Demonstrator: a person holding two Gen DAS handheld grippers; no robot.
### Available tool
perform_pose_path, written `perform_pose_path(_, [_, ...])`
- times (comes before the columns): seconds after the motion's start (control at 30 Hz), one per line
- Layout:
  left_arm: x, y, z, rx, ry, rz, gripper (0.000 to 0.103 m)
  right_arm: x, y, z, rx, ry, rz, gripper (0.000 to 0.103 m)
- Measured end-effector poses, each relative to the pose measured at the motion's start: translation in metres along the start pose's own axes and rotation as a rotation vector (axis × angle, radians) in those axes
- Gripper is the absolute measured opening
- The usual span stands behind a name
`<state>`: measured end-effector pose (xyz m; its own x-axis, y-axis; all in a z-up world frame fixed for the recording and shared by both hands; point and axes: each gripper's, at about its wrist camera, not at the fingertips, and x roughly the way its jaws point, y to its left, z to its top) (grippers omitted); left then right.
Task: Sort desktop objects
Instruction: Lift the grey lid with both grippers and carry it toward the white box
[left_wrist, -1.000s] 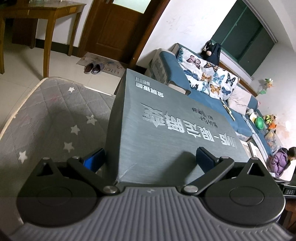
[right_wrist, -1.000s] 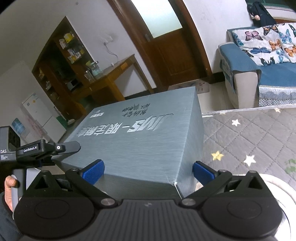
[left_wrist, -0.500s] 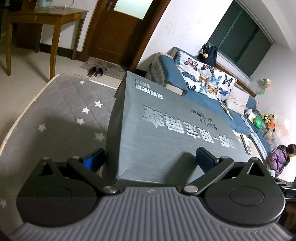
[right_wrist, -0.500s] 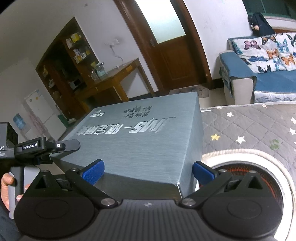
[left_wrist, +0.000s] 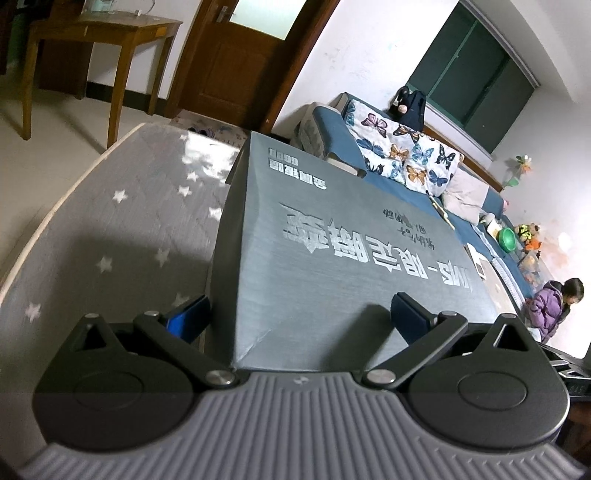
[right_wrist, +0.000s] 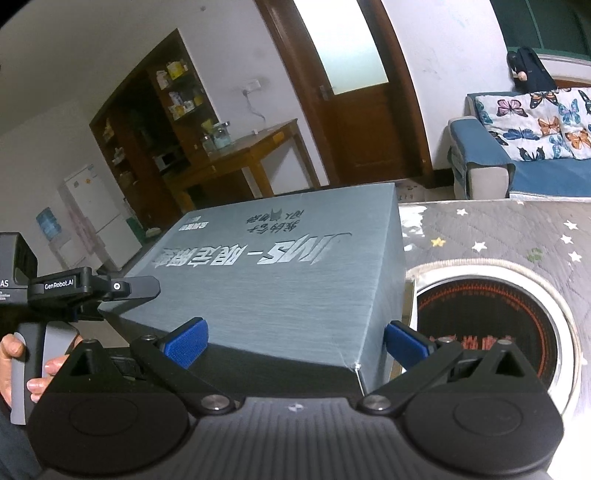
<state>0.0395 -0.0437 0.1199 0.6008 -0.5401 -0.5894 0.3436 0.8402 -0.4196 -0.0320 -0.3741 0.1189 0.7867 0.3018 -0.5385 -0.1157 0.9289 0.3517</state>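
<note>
A large grey box (left_wrist: 332, 251) with silver lettering is held between both grippers above a grey star-patterned quilted table cover (left_wrist: 110, 229). My left gripper (left_wrist: 299, 317) is shut on one end of the box, its blue pads (left_wrist: 184, 319) against the sides. My right gripper (right_wrist: 295, 339) is shut on the other end of the same box (right_wrist: 280, 273). The left gripper's body (right_wrist: 85, 288) and the hand holding it show at the left of the right wrist view.
A round induction cooker (right_wrist: 491, 314) is set in the table under the box's right side. A blue sofa with butterfly cushions (left_wrist: 406, 162), a wooden table (left_wrist: 99, 33), a door (right_wrist: 354, 110) and a child (left_wrist: 554, 306) are around the room.
The box, held by both grippers, has moved along over the table; more of the quilted cover and the induction cooker have come into view.
</note>
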Motion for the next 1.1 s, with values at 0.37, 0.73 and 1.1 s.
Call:
perform_pose_path(0.37, [-0.052, -0.011, -0.061, 0.036, -0.022, -0.027, 0.103, -0.054, 0.036, -0.061, -0.026, -0.043, -0.034, 0.103])
perform_pose_path(0.73, [-0.087, -0.011, -0.109, 0.058, -0.011, -0.037, 0.103, -0.093, 0.064, -0.103, -0.067, -0.062, -0.067, 0.103])
perform_pose_path(1.1, [-0.094, -0.007, -0.14, 0.057, 0.047, -0.044, 0.103, -0.109, 0.076, -0.141, -0.065, -0.041, -0.093, 0.103])
